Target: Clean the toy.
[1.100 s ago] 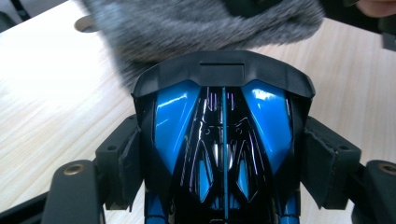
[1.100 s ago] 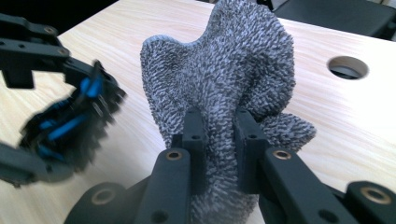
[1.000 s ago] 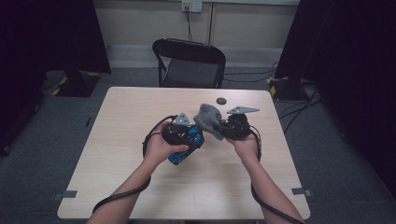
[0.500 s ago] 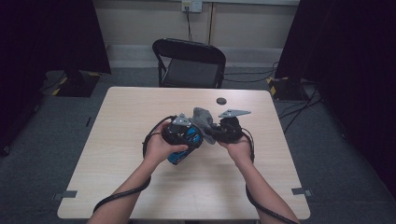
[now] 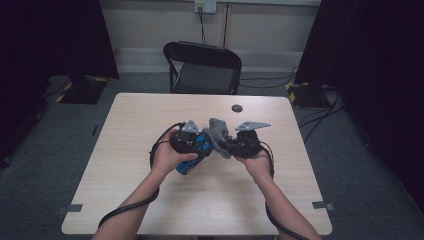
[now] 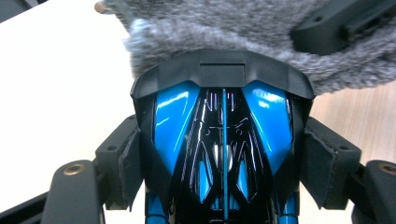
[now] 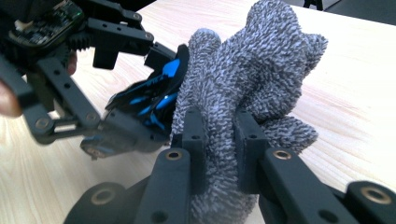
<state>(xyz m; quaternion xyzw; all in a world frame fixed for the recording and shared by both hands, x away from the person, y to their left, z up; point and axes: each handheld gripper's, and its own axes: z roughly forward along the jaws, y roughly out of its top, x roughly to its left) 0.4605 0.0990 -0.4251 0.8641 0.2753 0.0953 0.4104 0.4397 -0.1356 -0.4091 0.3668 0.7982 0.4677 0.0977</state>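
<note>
Both grippers are up over the middle of the pale wood-grain table (image 5: 150, 200), forearms entering from the bottom edge of the high view.

Left gripper (image 5: 192, 142): clamped on a glossy blue-and-black toy car with a hard plastic body (image 6: 223, 154). In the left gripper view the pads press both flanks of the car, and one black end of it points away from the camera. In the high view the car sticks out below the hand, tilted, its low end near the tabletop; can't tell whether it touches.

Right gripper (image 5: 235, 145): clenched on a grey fuzzy knit glove (image 7: 252, 93). The right gripper view shows the jaws pinching a fold of the fabric between them, with the rest of the glove bunched up above the pads and its stubby fingers splayed on the right.

Relation: the glove sits between the two grippers and presses against the far end of the car. In the left gripper view the grey fabric lies right across the car's black end; in the right gripper view the blue body butts into the glove's side.

Further out: a small dark round disc (image 5: 237, 108) lies on the table near its far edge, well apart from the hands. Behind the table stands a black folding chair (image 5: 202, 65), then a pale wall with a socket and cables. Dark curtains hang on both sides.
</note>
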